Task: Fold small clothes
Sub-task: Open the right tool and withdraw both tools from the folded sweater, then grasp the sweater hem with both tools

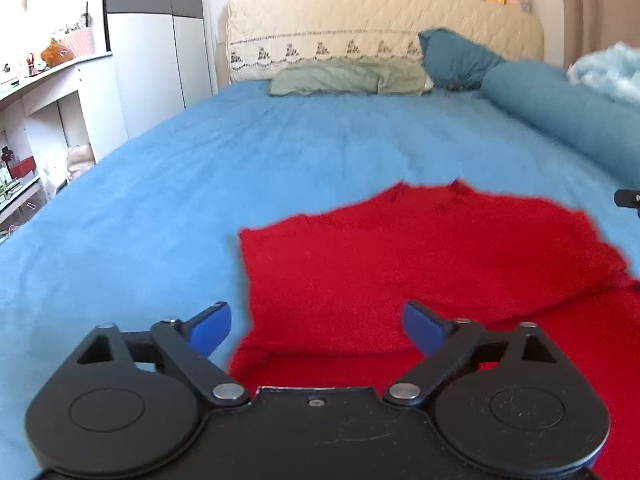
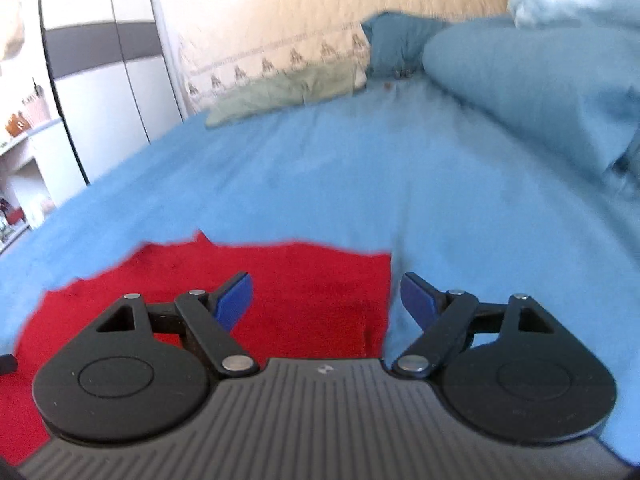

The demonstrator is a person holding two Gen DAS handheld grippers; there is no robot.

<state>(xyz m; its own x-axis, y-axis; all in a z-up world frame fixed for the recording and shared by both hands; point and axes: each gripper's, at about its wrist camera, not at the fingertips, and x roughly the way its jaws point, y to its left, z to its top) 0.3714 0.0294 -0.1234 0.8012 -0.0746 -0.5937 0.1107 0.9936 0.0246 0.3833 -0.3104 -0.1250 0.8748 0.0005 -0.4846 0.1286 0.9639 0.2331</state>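
A small red garment (image 1: 420, 264) lies flat on the blue bed cover (image 1: 200, 184), with one layer folded over the near part. My left gripper (image 1: 316, 330) is open and empty above its left edge. In the right wrist view the red garment (image 2: 312, 284) lies under my right gripper (image 2: 326, 300), which is open and empty over its right edge. A bit of the right gripper (image 1: 628, 199) shows at the left view's right border.
Pillows (image 1: 348, 78) and a long blue bolster (image 1: 560, 112) lie at the head of the bed (image 2: 380, 184). A fluffy light-blue blanket (image 1: 608, 72) is at the far right. White shelves (image 1: 40, 120) and a wardrobe (image 1: 156, 60) stand to the left.
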